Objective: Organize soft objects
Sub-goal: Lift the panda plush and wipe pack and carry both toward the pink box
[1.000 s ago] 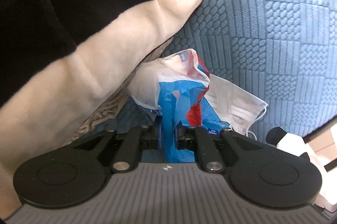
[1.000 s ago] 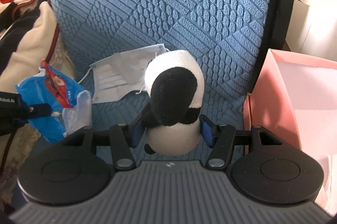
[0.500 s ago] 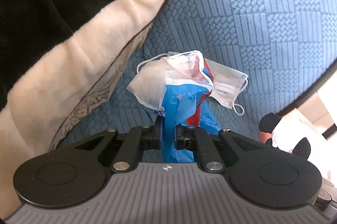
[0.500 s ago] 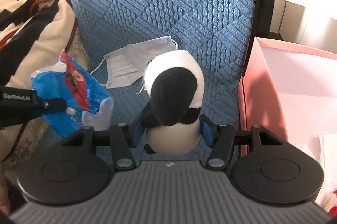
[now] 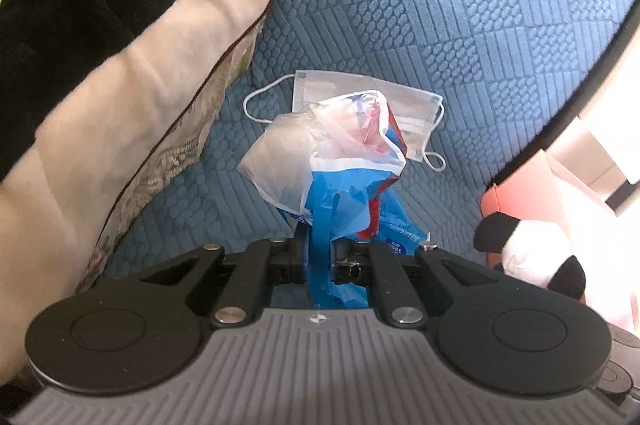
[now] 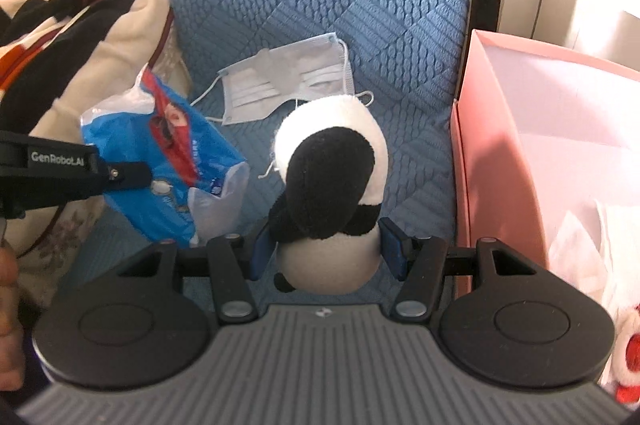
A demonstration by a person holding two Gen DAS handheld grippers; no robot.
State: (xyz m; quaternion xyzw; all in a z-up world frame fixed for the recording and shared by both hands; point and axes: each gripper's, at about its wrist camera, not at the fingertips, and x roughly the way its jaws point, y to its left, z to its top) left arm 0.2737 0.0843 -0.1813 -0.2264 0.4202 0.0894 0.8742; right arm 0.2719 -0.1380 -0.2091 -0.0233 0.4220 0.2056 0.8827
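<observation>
1. Left gripper (image 5: 319, 259) clamped on blue-red plastic bag (image 5: 340, 181), held up above the blue quilted seat (image 5: 460, 25).
2. Right gripper (image 6: 326, 251) gripping the panda plush (image 6: 332, 185), lifted near the seat's right edge beside the pink box (image 6: 500, 129).
3. Face mask (image 6: 280, 81) flat on the seat middle, behind both.
4. Striped blanket (image 5: 100, 25) heaped along the seat's left edge.

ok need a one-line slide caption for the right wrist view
Right gripper clamps a panda plush above the blue seat, pink box alongside, left gripper holding a tissue pack.
</observation>
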